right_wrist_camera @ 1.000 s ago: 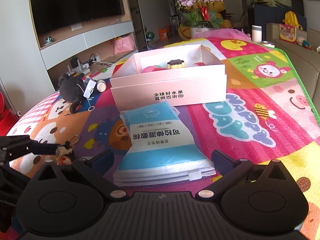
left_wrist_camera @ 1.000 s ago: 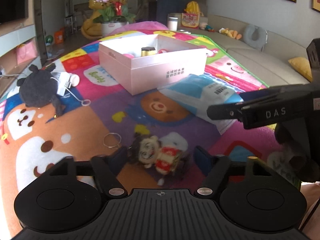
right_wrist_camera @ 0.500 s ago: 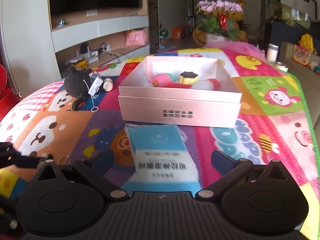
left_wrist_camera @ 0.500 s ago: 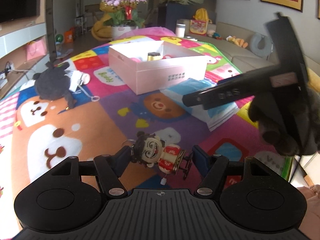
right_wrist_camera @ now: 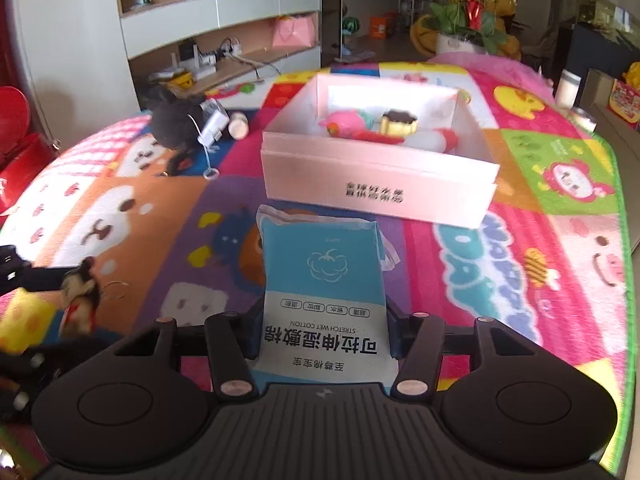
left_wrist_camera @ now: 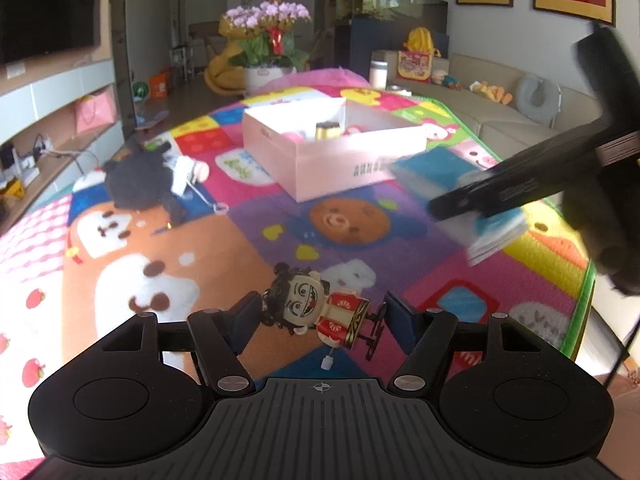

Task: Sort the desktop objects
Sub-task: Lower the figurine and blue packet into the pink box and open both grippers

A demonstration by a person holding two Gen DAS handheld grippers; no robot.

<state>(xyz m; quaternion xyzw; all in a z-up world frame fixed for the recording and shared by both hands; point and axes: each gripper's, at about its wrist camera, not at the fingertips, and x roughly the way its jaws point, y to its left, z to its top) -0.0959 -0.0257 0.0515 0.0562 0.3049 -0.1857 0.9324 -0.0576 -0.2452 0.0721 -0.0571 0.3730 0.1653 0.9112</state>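
The big colourful play mat [right_wrist_camera: 460,264] looks soft and fuzzy. The pink paper box [right_wrist_camera: 376,184] is smooth and matt. The blue plastic wipes pack [right_wrist_camera: 324,280] shines. The black plush toy [left_wrist_camera: 140,184] looks furry.

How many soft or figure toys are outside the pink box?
2. The figure doll is held in the left hand-held gripper; the black plush lies on the mat beyond. Others may be hidden.
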